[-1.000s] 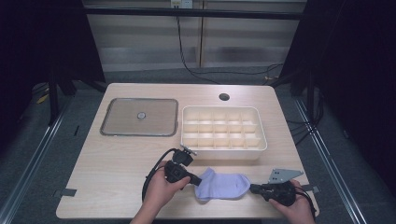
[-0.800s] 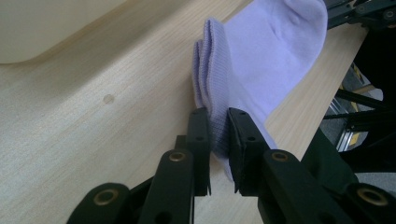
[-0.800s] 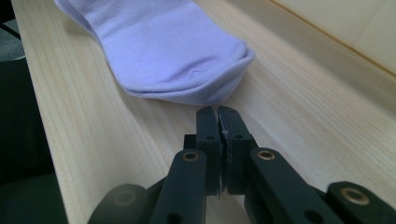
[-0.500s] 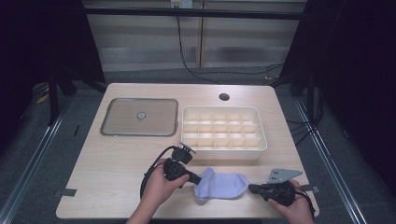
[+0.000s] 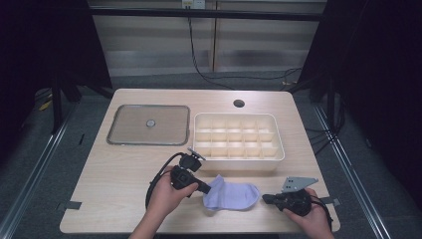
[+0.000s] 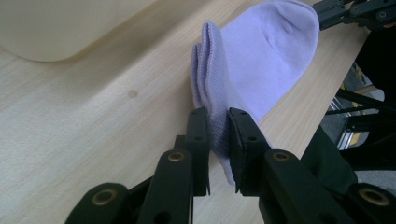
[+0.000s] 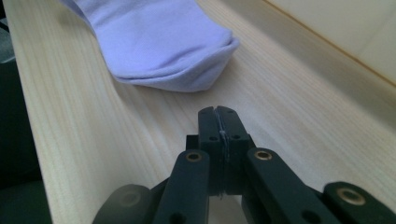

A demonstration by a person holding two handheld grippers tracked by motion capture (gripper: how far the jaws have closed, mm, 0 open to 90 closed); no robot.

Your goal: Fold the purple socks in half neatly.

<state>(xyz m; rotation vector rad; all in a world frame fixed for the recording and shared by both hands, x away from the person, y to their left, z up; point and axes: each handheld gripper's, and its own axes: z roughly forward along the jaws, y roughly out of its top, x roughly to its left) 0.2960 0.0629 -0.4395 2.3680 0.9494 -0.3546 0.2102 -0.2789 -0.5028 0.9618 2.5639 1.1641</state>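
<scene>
Lilac sock near tabletop front edge: soft, light, floppy; left gripper pinches its cuff, right gripper closed empty beside toe.

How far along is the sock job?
Done: the lid lies off beside the divided box. In hand: the left hand-held gripper is shut on the lilac sock's cuff; the right hand-held gripper is shut with nothing in it, apart from the toe. Left: the sock lies flat on the table, and the box's cells look bare.
</scene>
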